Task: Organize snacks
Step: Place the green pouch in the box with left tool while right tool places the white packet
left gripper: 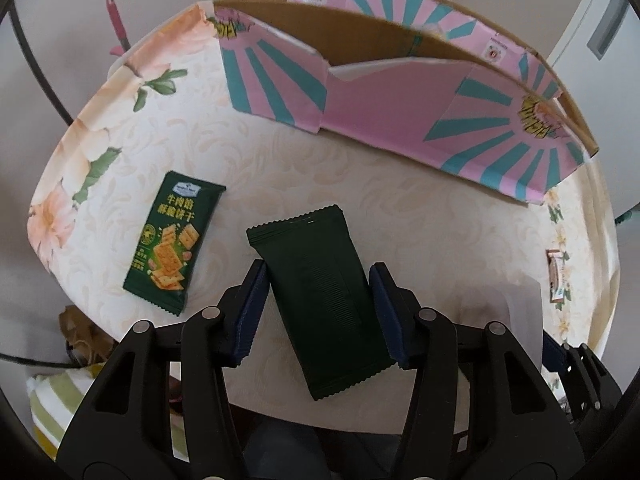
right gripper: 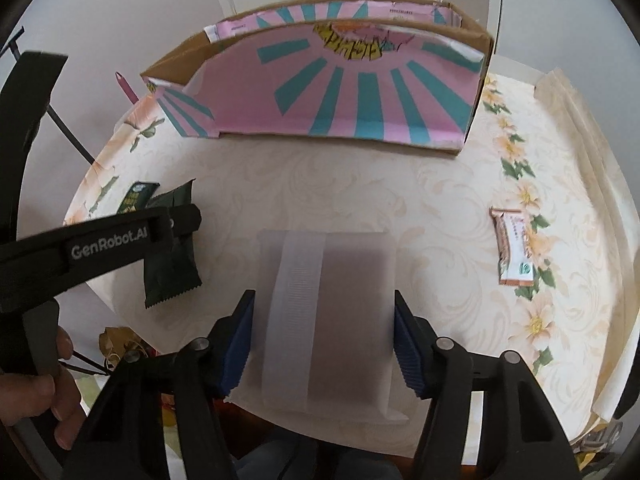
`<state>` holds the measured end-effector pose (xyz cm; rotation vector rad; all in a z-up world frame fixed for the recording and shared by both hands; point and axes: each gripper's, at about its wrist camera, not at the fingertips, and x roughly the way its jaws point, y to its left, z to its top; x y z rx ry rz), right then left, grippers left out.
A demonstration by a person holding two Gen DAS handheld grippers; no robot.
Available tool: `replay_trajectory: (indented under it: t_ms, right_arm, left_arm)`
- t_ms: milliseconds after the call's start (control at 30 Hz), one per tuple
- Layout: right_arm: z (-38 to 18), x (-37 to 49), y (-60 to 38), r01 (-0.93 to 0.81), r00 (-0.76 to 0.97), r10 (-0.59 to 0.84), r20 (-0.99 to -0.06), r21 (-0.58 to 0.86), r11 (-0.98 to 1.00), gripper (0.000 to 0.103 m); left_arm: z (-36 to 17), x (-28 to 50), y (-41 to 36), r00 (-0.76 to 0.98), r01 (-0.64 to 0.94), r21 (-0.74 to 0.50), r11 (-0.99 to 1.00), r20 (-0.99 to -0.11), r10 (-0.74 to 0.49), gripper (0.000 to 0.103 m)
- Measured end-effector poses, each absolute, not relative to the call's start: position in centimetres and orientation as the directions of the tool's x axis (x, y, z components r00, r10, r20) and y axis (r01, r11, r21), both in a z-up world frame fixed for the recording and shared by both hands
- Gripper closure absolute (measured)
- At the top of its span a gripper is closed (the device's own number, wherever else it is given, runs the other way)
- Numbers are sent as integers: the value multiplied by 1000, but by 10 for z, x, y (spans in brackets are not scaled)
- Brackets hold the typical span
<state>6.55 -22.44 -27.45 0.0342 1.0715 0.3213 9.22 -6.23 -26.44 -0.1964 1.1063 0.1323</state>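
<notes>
My left gripper [left gripper: 318, 266] is shut on a plain dark green packet [left gripper: 320, 312], one pad on each long edge, low over the table's near edge. In the right wrist view the same dark green packet [right gripper: 172, 264] hangs under the left gripper's black body [right gripper: 100, 240]. My right gripper [right gripper: 324, 294] is shut on a frosted white packet [right gripper: 328, 320], its blue pads [right gripper: 240, 340] against both sides. A printed green cracker packet [left gripper: 168, 240] lies flat to the left. The pink and teal cardboard box [left gripper: 400, 120] stands open at the back.
A brown-and-white bar packet [right gripper: 516, 248] lies on the right of the floral tablecloth [right gripper: 320, 184]. A person's hand [right gripper: 40, 392] holds the left tool's handle. The round table's edge runs close under both grippers. A striped cushion [left gripper: 52, 404] sits below left.
</notes>
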Motion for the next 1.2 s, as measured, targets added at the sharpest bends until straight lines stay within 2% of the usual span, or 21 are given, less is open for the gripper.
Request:
replay_trajectory:
  t_ms: [400,667,967,1200]
  right_arm:
    - [-201,79,-237,-313,506,363,-782,225,923,45]
    - [-140,110,-240,-362,563,411,-716,233,902,45]
    - [-120,160,-233,-264,617,362,-699,250,932,45]
    - [-124,201,-229,-158,628,308,-715,271,950,45]
  left_arm:
    - [-181,89,-75,554,-176,-125,977,-832,-7,55]
    - [-127,119,-61,628,-131,-158,979,-777,-41,55]
    - [-115,191,-32,622,-36,-177,984,-774,-117,55]
    - [-142,255,-20,538,54,-184,982,-823,-184,55]
